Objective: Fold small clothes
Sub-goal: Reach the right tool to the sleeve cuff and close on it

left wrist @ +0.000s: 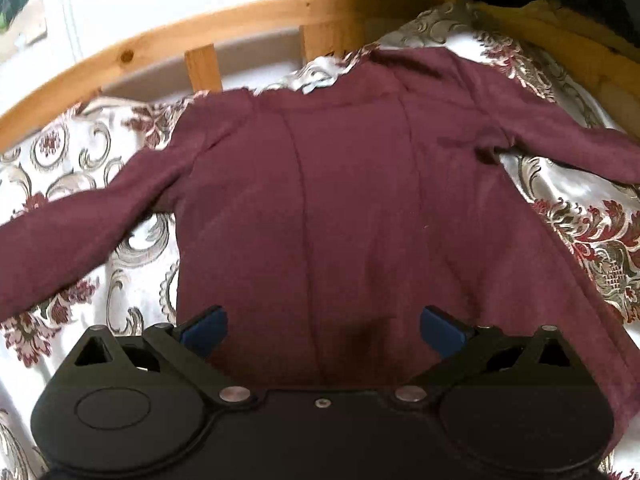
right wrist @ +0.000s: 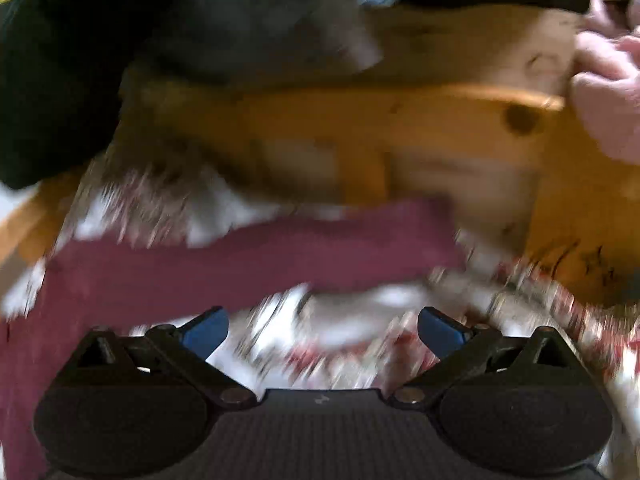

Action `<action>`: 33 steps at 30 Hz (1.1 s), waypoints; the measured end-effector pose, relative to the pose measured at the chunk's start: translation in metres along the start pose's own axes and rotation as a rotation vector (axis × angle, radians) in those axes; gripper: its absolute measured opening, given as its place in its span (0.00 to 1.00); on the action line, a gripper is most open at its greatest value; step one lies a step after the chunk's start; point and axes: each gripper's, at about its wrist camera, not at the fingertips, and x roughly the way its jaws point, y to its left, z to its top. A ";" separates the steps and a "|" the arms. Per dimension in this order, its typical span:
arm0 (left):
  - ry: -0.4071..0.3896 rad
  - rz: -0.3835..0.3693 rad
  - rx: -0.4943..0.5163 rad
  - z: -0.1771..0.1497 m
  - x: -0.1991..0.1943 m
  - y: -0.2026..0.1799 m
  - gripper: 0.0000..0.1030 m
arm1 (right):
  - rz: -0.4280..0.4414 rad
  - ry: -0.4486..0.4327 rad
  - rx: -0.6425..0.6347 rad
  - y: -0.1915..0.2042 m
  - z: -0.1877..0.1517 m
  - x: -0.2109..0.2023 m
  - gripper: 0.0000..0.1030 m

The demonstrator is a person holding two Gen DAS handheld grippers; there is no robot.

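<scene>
A small maroon long-sleeved top (left wrist: 344, 184) lies spread flat on a floral bedspread (left wrist: 64, 152), both sleeves stretched out to the sides. My left gripper (left wrist: 323, 330) is open and empty, hovering over the top's near hem, blue pads apart. In the blurred right wrist view, the top's right sleeve (right wrist: 256, 248) stretches across the bedspread (right wrist: 336, 332). My right gripper (right wrist: 323, 330) is open and empty, just short of the sleeve.
A wooden bed frame (left wrist: 248, 20) with slats curves along the far side; it fills the right wrist view (right wrist: 480, 152) too. Dark clothing (right wrist: 60, 60) hangs at upper left, a pink cloth (right wrist: 612, 92) at the right edge.
</scene>
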 end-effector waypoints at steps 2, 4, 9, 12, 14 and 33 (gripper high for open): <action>-0.001 -0.013 -0.021 0.001 0.001 0.003 0.99 | 0.016 0.014 0.062 -0.016 0.009 0.017 1.00; 0.002 -0.029 -0.043 0.003 0.002 0.005 0.99 | 0.033 -0.007 0.117 -0.027 0.017 0.033 1.00; 0.017 -0.055 -0.069 0.001 0.003 0.007 0.99 | -0.069 -0.013 0.097 -0.029 0.026 0.069 0.86; 0.023 -0.061 -0.086 0.000 0.003 0.010 0.99 | -0.139 0.006 0.118 -0.029 0.024 0.086 0.79; 0.024 -0.067 -0.100 0.001 0.002 0.012 0.99 | -0.173 0.025 0.115 -0.028 0.023 0.097 0.77; -0.065 0.036 -0.280 0.015 -0.038 0.069 0.99 | 0.001 -0.281 -0.162 0.055 0.012 0.037 0.02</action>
